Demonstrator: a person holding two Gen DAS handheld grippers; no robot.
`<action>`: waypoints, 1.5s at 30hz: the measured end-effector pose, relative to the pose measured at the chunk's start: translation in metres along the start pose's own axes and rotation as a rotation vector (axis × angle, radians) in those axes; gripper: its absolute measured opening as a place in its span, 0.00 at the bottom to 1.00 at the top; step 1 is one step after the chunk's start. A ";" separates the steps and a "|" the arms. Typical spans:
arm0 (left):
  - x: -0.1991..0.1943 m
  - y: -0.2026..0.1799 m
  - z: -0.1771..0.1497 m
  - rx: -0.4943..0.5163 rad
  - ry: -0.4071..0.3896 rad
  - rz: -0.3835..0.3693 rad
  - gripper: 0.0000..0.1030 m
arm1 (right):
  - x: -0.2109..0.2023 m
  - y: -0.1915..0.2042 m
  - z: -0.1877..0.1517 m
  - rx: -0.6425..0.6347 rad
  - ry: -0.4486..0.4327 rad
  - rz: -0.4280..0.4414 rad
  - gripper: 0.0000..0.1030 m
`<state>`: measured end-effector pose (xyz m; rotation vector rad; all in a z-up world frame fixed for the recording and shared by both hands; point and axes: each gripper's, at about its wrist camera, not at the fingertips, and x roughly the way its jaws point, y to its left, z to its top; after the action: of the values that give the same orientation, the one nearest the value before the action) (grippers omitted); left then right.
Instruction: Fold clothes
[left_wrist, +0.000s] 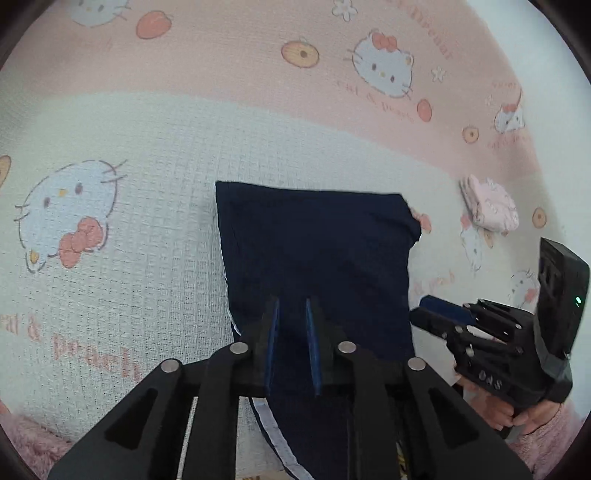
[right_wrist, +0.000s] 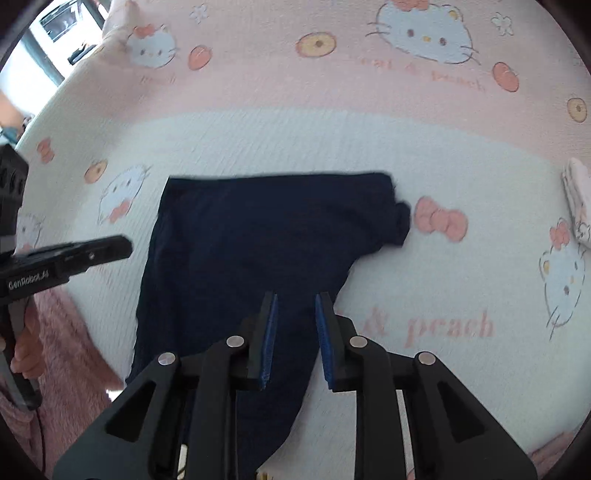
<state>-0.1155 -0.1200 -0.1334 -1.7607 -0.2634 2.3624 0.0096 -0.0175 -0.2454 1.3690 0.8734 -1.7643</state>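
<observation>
**Navy garment lies lengthwise under both tools**

At the bottom centre of the left wrist view, the left tool (left_wrist: 291, 306) has its blue-padded fingers set narrowly apart with nothing pinched between them; dark cloth shows through the gap, and whether the tips touch it I cannot tell. In the right wrist view the right tool (right_wrist: 295, 299) stands a little wider, also holding nothing, its left finger over the cloth and its right finger at the garment's right edge.

The navy garment (left_wrist: 317, 251) lies on the bed sheet (left_wrist: 147, 221), a white and pink sheet printed with cartoon cats. Its long axis runs from the bottom of each frame up toward the middle, straight away from both tools. The near end is narrow and passes out of the frame below the fingers, showing a white stripe along its left edge in the left wrist view. The far end is wider, with a straight top edge and a small bunched flap poking out at its right corner.

Both tools sit over the near, narrow part: the left nearer the left edge, the right on the right edge. In my judgement, any fold along the length would carry cloth away from the tools toward that far edge; whether this shape is a part-folded or a laid-out piece cannot be told.

Further off, at the right of the left wrist view, a small pink folded item (left_wrist: 489, 206) rests on the sheet, well apart from the garment.
</observation>
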 end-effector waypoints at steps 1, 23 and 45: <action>0.004 -0.004 -0.005 0.013 0.018 0.006 0.25 | 0.006 0.007 -0.010 -0.007 0.023 -0.005 0.20; 0.020 -0.070 -0.064 0.196 0.213 0.042 0.28 | 0.003 0.013 -0.090 0.012 0.157 -0.025 0.28; -0.041 -0.008 -0.131 -0.591 0.091 -0.035 0.43 | -0.035 -0.020 -0.140 0.260 0.190 0.153 0.37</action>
<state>0.0224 -0.1187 -0.1303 -2.0599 -1.0585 2.3177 0.0661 0.1163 -0.2381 1.7469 0.6312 -1.6931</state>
